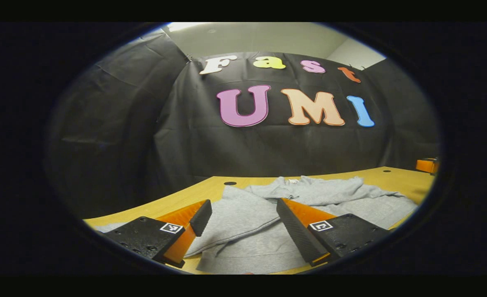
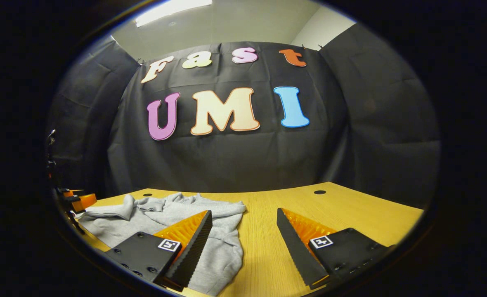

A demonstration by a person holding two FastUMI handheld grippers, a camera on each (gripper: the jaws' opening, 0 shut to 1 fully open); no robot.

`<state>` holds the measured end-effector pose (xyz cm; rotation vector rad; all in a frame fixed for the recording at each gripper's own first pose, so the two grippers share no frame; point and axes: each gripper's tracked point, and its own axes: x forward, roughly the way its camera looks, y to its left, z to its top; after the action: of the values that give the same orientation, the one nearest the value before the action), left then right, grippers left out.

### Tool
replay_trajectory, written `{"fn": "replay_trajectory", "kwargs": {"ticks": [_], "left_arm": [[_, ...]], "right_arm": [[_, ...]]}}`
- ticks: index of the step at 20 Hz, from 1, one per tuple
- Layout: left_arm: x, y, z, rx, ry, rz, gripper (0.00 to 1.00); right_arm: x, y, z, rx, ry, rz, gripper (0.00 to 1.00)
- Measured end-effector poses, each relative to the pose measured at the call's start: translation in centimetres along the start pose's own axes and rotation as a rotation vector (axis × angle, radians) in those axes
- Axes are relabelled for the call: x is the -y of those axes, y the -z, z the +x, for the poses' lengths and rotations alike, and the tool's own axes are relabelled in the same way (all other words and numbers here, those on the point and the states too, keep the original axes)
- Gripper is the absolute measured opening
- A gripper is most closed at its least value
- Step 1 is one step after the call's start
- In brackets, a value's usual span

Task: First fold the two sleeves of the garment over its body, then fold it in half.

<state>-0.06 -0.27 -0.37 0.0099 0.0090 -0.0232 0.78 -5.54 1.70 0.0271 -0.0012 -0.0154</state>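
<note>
Over the garment (image 1: 309,198), both grippers hover level, jaws apart.

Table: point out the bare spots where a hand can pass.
Bare wood lies right of the grey garment, out to the table edge, around the far hole. Another strip runs behind the garment, toward the booth wall. The garment's side is crowded.

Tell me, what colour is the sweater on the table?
Plain light grey. The sweater shows best in the left gripper view.
</note>
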Motion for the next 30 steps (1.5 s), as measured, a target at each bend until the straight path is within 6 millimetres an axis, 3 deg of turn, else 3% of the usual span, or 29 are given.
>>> {"fn": "replay_trajectory", "kwargs": {"ticks": [5, 8, 14, 15, 21, 25, 30], "left_arm": [[-0.9, 1.6, -0.6, -0.098, 0.01, 0.074, 0.95], [-3.6, 1.7, -2.1, -0.144, -0.016, 0.082, 0.95], [-10.3, 1.7, -5.1, -0.259, -0.114, 0.165, 0.95], [-11.4, 1.5, -5.7, -0.275, -0.129, 0.177, 0.94], [-15.0, 2.7, -9.0, -0.425, -0.133, 0.139, 0.95], [-17.2, 5.3, -10.6, -0.554, -0.138, 0.136, 0.95], [-17.6, 9.1, -11.6, -0.702, -0.103, 0.086, 0.95]], "right_arm": [[0.0, 0.6, 0.1, -0.003, -0.014, -0.001, 0.97], [0.4, 2.4, 0.2, -0.042, -0.012, 0.005, 0.98], [0.5, 1.6, 0.3, -0.029, -0.016, 0.007, 0.94], [0.7, 1.5, 0.3, -0.026, -0.007, -0.001, 0.98], [0.1, 1.2, 0.2, -0.003, -0.012, -0.027, 0.95], [0.1, 1.2, 0.3, 0.001, -0.013, -0.028, 0.98], [0.0, 1.0, 0.2, 0.003, -0.017, -0.029, 0.98]]}}
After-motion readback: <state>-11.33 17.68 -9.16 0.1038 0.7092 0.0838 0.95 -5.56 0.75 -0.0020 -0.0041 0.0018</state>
